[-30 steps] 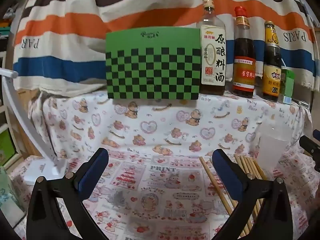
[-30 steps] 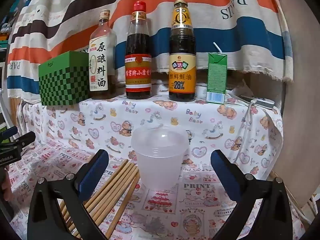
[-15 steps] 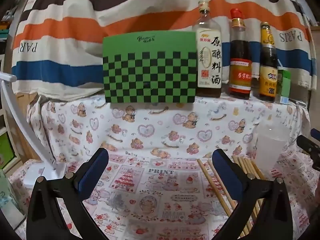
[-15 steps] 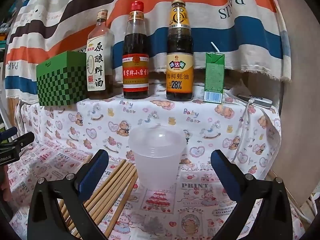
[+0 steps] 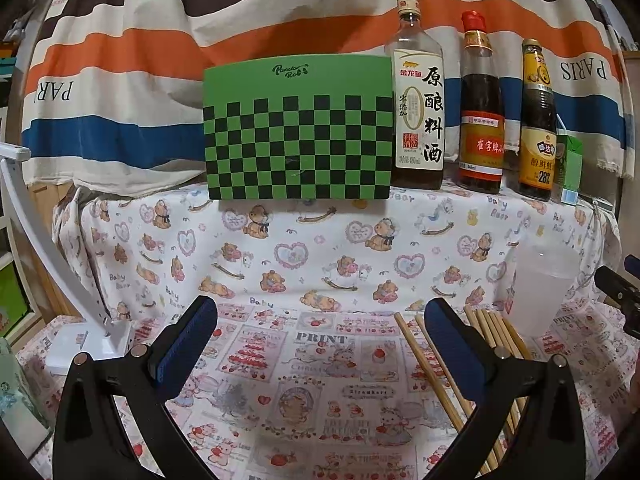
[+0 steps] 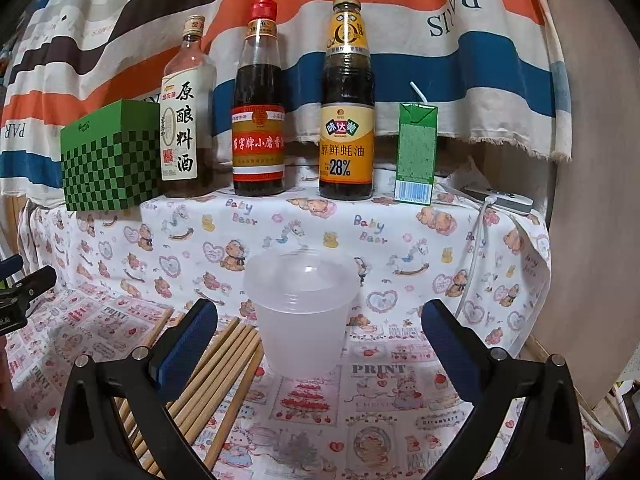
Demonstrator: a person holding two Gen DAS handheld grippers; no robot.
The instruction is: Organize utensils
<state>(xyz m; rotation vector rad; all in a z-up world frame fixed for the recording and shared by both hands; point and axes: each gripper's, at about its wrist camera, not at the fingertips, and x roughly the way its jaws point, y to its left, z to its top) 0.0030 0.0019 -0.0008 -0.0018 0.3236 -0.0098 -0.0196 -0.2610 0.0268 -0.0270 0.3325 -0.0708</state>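
Nearest the cameras, both tools hang above a cartoon-print tablecloth [image 6: 400, 408] with nothing in their grasp: the left gripper [image 5: 320, 340] and the right gripper [image 6: 320, 340] each have their blue-padded fingers spread wide. Just beyond them lies a loose bundle of wooden chopsticks [image 6: 216, 368], flat on the cloth and fanned slightly, their far tips touching or nearly touching a translucent plastic cup [image 6: 300, 312] that stands upright beside them, probably the holder they belong in. The right gripper faces the cup head-on, likely so it can steady it; the left sits over bare cloth, with the chopsticks [image 5: 448, 364] under and beyond its right finger. Only the right view looks into the cup, which appears empty; the left view shows it [image 5: 544, 288] merely from the side. Further back, on a raised shelf, stand a green checkered box [image 5: 298, 128], three sauce bottles [image 6: 346, 104] and a green drink carton [image 6: 416, 152] against a striped curtain [image 5: 160, 40]. Only the left view shows a white lamp stand [image 5: 52, 264].
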